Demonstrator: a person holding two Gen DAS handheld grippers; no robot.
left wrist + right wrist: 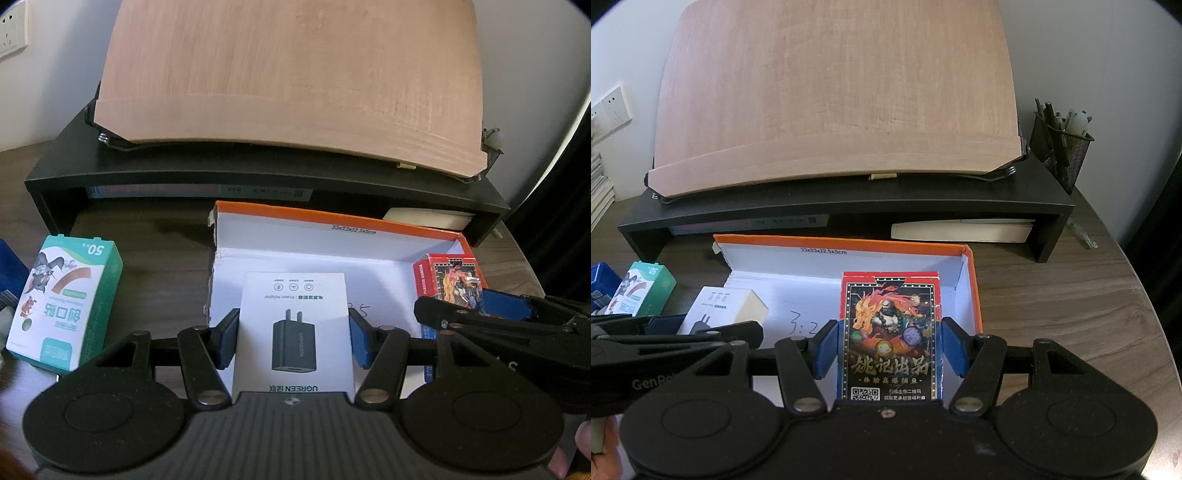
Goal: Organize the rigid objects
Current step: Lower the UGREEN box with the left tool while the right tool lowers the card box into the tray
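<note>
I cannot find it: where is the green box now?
The green box stands on the desk, left of the orange tray, outside it, in the left wrist view.

A dark wood-grain table (1071,306) carried a black riser shelf (849,206) along its far side, an orange-rimmed open box (975,295) near its middle, a green-and-white carton (66,306) and a blue box (602,284) to the left, and a mesh pen holder (1060,147) at far right
</note>
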